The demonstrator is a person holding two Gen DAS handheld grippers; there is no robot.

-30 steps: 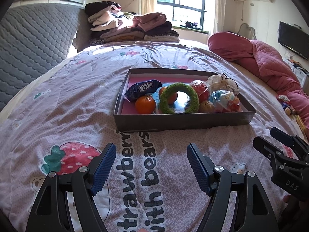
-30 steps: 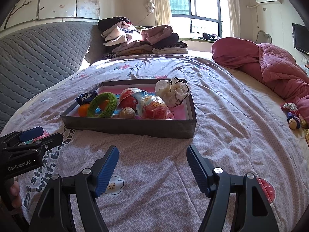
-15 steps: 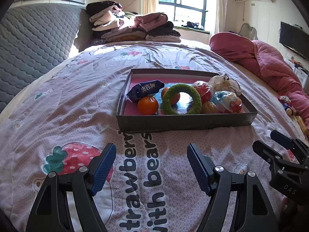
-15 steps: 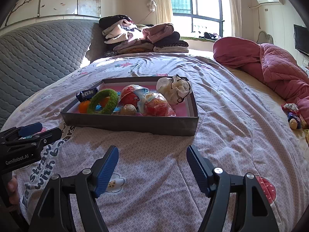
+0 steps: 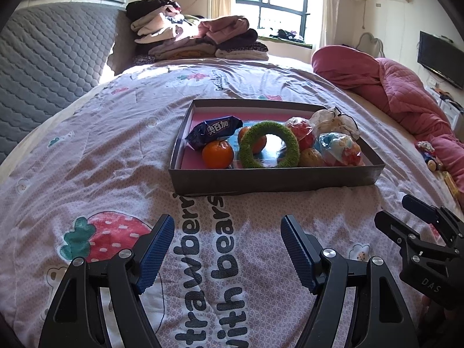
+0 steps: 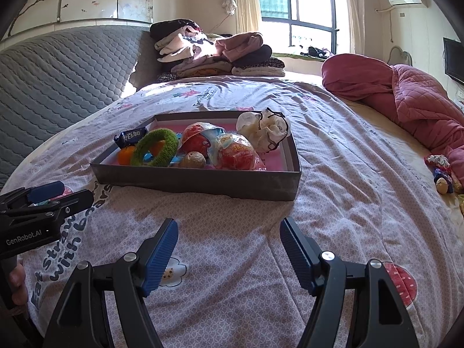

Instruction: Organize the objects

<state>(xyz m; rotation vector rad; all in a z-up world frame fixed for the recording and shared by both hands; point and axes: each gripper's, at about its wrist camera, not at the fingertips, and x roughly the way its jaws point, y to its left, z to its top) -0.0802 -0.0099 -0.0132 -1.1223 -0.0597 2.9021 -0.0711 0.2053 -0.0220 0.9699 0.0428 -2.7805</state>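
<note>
A shallow grey box lies on the bed ahead of both grippers. Inside it are a blue snack packet, an orange, a green fuzzy ring, a small brown ball, red wrapped toys and a white crumpled bag. My left gripper is open and empty, short of the box's front wall. My right gripper is open and empty too, near the box's front right corner.
The bed has a pink printed quilt. Folded clothes are stacked at the far end. A red quilted blanket lies at the right, with small toys beside it. A grey padded headboard is on the left.
Both grippers have moved slightly closer to the box; it looks a little larger in both views. Jaws stay open and nothing was picked up.
</note>
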